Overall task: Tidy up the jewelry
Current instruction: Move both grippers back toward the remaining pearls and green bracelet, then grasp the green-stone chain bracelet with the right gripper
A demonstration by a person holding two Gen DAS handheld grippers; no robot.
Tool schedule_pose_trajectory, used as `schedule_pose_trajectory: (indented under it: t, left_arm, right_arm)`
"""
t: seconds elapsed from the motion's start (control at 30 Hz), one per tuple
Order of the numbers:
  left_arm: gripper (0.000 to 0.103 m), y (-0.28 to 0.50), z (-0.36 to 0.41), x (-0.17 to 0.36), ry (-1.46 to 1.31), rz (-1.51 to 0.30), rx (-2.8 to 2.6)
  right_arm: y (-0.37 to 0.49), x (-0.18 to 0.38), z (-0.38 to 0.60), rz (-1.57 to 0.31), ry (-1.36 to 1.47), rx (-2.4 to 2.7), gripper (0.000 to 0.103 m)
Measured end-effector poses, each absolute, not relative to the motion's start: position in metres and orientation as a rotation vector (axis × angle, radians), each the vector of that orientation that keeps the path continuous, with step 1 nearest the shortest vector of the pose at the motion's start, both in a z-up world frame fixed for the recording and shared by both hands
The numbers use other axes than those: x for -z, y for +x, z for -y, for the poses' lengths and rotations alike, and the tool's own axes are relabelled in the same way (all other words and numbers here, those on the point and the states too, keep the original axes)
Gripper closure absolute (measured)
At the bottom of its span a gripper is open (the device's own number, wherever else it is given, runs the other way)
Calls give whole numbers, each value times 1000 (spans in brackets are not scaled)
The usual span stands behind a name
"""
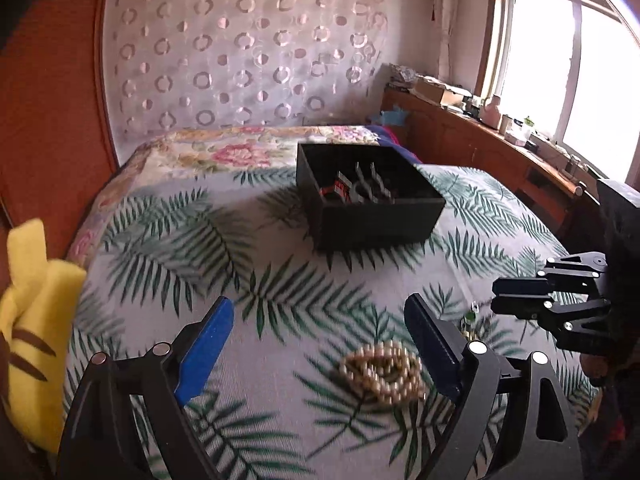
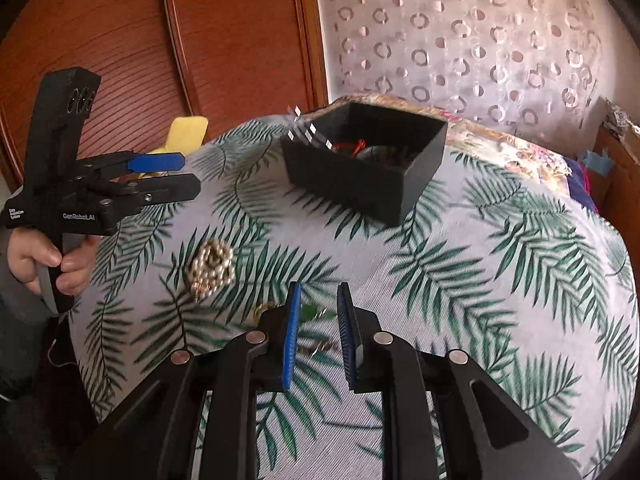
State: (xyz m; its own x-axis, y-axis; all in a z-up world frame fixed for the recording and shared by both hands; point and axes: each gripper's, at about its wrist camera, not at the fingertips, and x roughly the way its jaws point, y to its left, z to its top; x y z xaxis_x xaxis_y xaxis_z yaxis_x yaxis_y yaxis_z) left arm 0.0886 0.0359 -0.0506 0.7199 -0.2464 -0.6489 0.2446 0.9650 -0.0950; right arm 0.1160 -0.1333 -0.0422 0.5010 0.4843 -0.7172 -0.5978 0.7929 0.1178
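A heap of pearl beads [image 1: 384, 372] [image 2: 210, 268] lies on the leaf-print cloth [image 1: 280, 360]. My left gripper [image 1: 318, 302] [image 2: 190, 174] hovers over it, open wide, nothing between its blue pads; the beads lie just inside its right finger. A small green trinket [image 2: 310, 312] [image 1: 470, 318] and a thin chain [image 2: 320, 346] lie on the cloth under my right gripper [image 2: 320, 288] [image 1: 496, 300]. Its jaws stand a narrow gap apart and press on nothing. Farther back is the open black box [image 1: 368, 196] [image 2: 368, 160] with jewelry inside.
A yellow plush toy [image 1: 32, 312] [image 2: 186, 132] sits at the cloth's left edge beside a wooden wardrobe [image 2: 120, 40]. A person's hand [image 2: 52, 260] holds the left gripper's handle. A cluttered wooden counter [image 1: 500, 140] runs under the window on the right.
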Motion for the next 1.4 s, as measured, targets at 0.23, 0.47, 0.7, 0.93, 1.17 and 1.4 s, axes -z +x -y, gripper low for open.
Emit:
schedule_pose_trajectory:
  t: [0.23,0.47,0.7,0.93,1.17,1.4]
  left_arm:
    - [16,71,-41,56,4,-725,264]
    - [16,59,-41,61,6,-738,275]
    - [16,56,-38,60,10,-737,281]
    - [16,54,-36,60,13,-735,283]
    - [16,54,-36,64,10,-746,286]
    - [16,54,-33,66,15,-750,290]
  right_arm:
    - [108,52,131,-846,-195,-663,82]
    - [106,57,125,-872,-228,-682,76]
    - [107,57,113,-859,-300,-685,76]
    - [112,56,110,-874,-325,-705,74]
    - [112,58,122,-887,-315,-690,69]
    - [119,57,124,-890,-299,-674,68]
